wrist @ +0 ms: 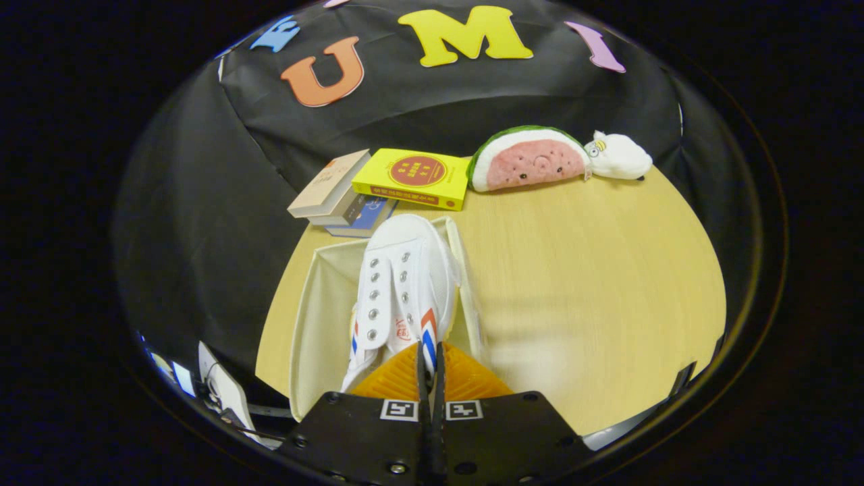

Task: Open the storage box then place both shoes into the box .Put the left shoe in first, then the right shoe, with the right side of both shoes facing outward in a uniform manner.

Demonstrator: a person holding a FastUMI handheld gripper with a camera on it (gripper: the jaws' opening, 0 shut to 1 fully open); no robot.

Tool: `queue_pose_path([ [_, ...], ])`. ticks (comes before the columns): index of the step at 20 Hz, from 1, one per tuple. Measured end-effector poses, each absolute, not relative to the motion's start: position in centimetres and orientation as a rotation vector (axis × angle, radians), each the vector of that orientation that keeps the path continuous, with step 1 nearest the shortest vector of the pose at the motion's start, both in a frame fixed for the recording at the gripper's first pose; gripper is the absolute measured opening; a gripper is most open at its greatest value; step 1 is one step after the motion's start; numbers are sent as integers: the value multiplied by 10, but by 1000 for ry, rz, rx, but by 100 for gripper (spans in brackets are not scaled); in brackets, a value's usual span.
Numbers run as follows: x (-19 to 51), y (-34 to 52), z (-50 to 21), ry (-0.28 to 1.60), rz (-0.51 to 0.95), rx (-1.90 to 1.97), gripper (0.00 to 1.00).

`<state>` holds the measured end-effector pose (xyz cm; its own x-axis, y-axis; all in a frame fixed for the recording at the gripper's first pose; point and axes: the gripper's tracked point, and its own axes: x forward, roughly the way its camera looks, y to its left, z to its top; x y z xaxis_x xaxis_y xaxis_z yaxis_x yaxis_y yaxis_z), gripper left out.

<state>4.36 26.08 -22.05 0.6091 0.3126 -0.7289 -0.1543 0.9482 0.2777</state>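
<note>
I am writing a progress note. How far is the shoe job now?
Done: the box lies open on the table. In hand: the gripper is shut on a white shoe, both fingers pinching its side, over the open box. I cannot tell if this is the left or right shoe, or whether another already lies beneath it. Left: release this shoe and confirm both face alike.

A staged recording booth is showing here rather than a lived-in room. Black cloth [202,223] is hanging as the wall behind and beside a pale wooden table [607,283], closing it in. Household props are sitting along the table's far edge: a yellow book [413,177] lying on a stack of books [337,199], a watermelon-slice plush [528,160] and a small white plush toy [617,156] touching its end. Loose equipment is lying off the table's near corner.
</note>
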Motion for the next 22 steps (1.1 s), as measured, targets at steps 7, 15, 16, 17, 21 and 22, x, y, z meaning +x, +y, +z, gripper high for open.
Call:
queue_pose_path([
  [7,41,264,-226,888,288,224,20],
  [15,45,251,-173,708,292,161,87],
  [16,44,244,-165,677,279,152,94],
  [17,43,236,-157,646,261,143,95],
  [21,33,190,-111,470,163,92,97],
  [22,29,178,-99,426,140,78,96],
])
